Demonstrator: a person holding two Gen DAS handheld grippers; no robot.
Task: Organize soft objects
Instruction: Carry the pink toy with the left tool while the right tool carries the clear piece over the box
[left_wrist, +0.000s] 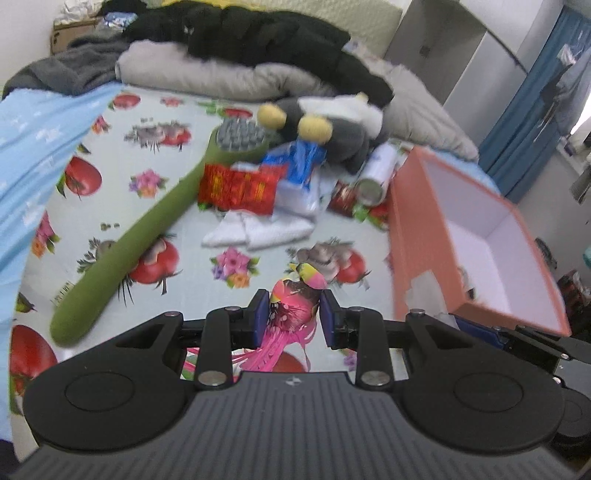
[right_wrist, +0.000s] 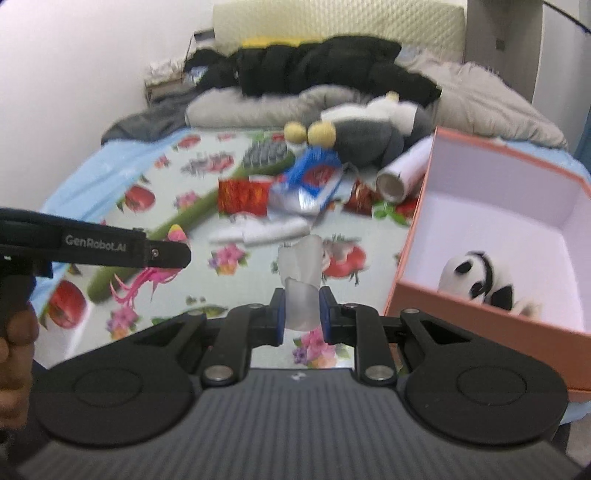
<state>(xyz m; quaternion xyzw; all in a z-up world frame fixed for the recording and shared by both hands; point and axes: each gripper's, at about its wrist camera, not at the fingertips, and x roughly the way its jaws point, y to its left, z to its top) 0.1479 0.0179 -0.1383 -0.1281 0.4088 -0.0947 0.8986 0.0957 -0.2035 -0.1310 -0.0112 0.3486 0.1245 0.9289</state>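
My left gripper is shut on a pink feathered toy bird, lifted above the fruit-print sheet, its tail feathers hanging below the pads. In the right wrist view the same left gripper shows from the side at left, the bird drooping under it. My right gripper is shut on a pale translucent soft piece that sticks up between the pads. An orange box stands open at right with a panda plush inside. The orange box is also right of the left gripper.
On the bed lie a long green plush brush, a red packet, a blue packet, white folded cloth, a white can and a grey plush. Pillows and dark clothes pile up behind. A hand shows at left.
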